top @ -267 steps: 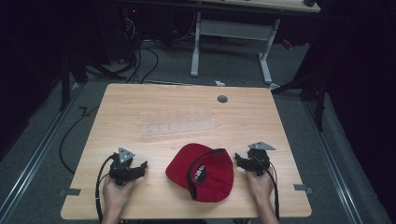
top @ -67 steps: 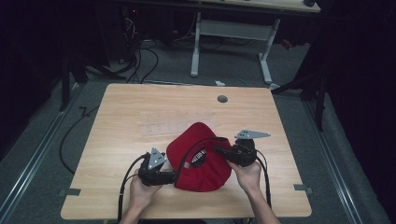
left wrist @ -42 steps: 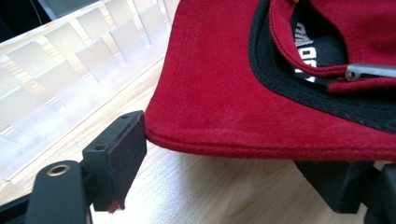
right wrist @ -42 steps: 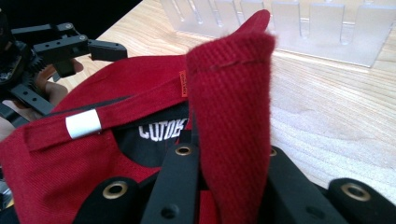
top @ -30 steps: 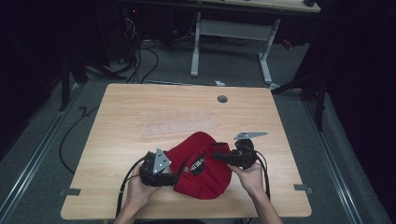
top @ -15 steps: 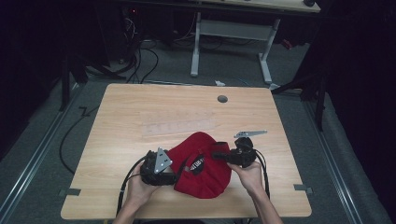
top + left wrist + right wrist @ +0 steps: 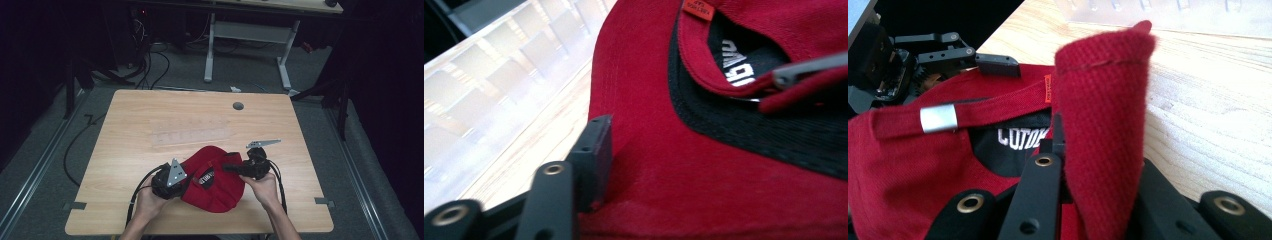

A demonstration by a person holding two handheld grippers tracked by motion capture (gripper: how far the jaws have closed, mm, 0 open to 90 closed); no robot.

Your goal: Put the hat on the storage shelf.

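— Two grippers work one red cap point(image 7: 216, 182), lying near the front edge of the table point(image 7: 150, 120), between the hands. Which step is this?

— Folding or gathering it, I'd judge. The right gripper point(image 7: 1068, 150) pinches an upstanding fold of the red cloth tight between its jaws. The left gripper point(image 7: 596, 155) has just been closing; one jaw lies against the cap's side, but whether it grips cloth I cannot tell.

— Next move?

— Probably the left needs a firm hold before either hand pulls.

— Any writing?

— White letters on the black lining, perhaps "COTON", cut off. A small orange tag point(image 7: 698, 9) bears tiny print, unreadable. A silver clasp point(image 7: 938, 119) sits on the strap point(image 7: 903, 122).
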